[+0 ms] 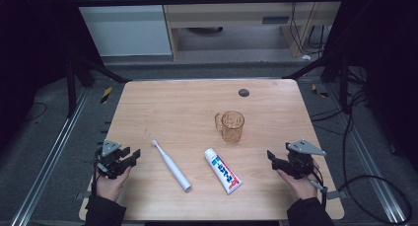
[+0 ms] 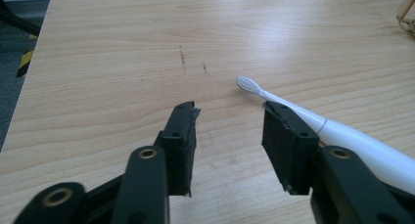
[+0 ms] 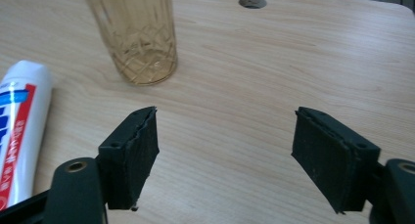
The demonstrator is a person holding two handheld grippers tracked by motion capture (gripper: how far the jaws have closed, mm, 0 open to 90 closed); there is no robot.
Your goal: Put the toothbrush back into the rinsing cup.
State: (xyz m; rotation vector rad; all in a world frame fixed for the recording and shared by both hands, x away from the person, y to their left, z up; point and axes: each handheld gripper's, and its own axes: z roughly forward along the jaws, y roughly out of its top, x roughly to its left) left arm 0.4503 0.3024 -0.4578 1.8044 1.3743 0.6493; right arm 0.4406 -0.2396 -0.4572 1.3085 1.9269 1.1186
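Note:
On the wooden table [image 1: 172, 102] lie a white electric toothbrush [image 1: 171, 165] and a white, red and blue toothpaste tube [image 1: 223, 170], with an amber patterned glass cup [image 1: 231, 127] standing upright behind them. My left gripper [image 1: 133, 155] rests at the table's left edge, open and empty; the toothbrush [image 2: 318, 128] runs just right of its jaws [image 2: 229, 123]. At the right edge, my right gripper [image 1: 270, 156] is open wide with nothing between its jaws [image 3: 225, 136]. Ahead to its left are the cup [image 3: 134, 33] and the tube [image 3: 17, 121].
A dark round grommet [image 1: 243, 93] sits in the tabletop near the far edge. Black frame bars [image 1: 98, 68] and cables [image 1: 355, 132] surround the table on the floor. A pale cabinet [image 1: 236, 18] stands beyond the far end.

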